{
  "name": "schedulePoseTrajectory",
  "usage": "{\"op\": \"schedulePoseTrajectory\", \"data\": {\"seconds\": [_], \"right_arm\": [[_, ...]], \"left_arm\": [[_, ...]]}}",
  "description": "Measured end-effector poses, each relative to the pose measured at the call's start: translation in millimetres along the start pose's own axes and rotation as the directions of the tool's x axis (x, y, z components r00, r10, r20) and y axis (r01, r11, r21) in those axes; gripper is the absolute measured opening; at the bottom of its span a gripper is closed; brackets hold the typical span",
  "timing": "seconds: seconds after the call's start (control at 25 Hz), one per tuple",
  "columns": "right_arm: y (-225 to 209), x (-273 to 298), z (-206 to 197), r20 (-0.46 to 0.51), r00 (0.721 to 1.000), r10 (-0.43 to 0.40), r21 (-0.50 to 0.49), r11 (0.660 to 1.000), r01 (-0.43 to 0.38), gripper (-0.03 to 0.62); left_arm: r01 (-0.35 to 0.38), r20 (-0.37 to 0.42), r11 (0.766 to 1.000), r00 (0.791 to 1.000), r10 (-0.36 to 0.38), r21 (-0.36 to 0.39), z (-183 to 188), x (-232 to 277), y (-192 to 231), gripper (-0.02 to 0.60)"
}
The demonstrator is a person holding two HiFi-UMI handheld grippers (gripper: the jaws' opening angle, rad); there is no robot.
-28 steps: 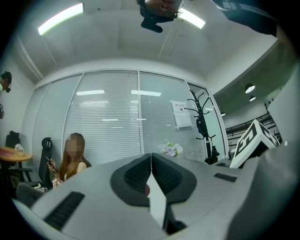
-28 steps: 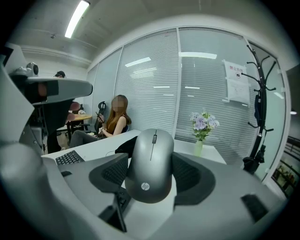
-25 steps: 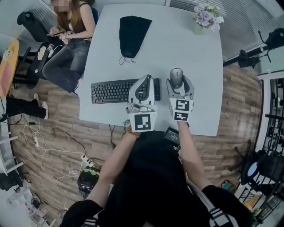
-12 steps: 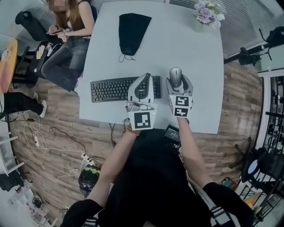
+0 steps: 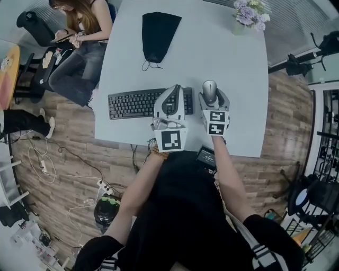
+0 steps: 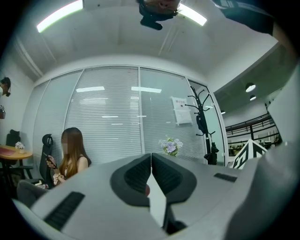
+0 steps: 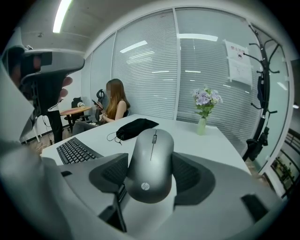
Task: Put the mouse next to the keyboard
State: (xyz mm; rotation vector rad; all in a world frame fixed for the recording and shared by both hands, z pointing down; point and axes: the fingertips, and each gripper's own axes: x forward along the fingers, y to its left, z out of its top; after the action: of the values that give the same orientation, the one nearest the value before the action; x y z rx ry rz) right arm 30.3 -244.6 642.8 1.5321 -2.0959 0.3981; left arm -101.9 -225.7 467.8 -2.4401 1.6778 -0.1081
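At the tabletop's near edge, the right gripper pinches the mouse by its sides, just right of the keyboard; the left gripper, jaws pressed together on nothing, hangs over the keyboard's right end; farther back lies a black bag; at the far right corner stand flowers; a person sits beside the far left corner.
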Motion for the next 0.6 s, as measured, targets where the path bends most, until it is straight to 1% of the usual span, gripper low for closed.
{"op": "schedulePoseTrajectory", "data": {"seconds": [0.6], "right_arm": [[6.7, 21.4, -45.3, -0.115, 0.993, 0.02, -0.002, 1.0, -0.021, 0.296]], "left_arm": [[-0.008, -0.022, 1.0, 1.0, 0.008, -0.011, -10.5, -5.1, 0.7, 0.012]]}}
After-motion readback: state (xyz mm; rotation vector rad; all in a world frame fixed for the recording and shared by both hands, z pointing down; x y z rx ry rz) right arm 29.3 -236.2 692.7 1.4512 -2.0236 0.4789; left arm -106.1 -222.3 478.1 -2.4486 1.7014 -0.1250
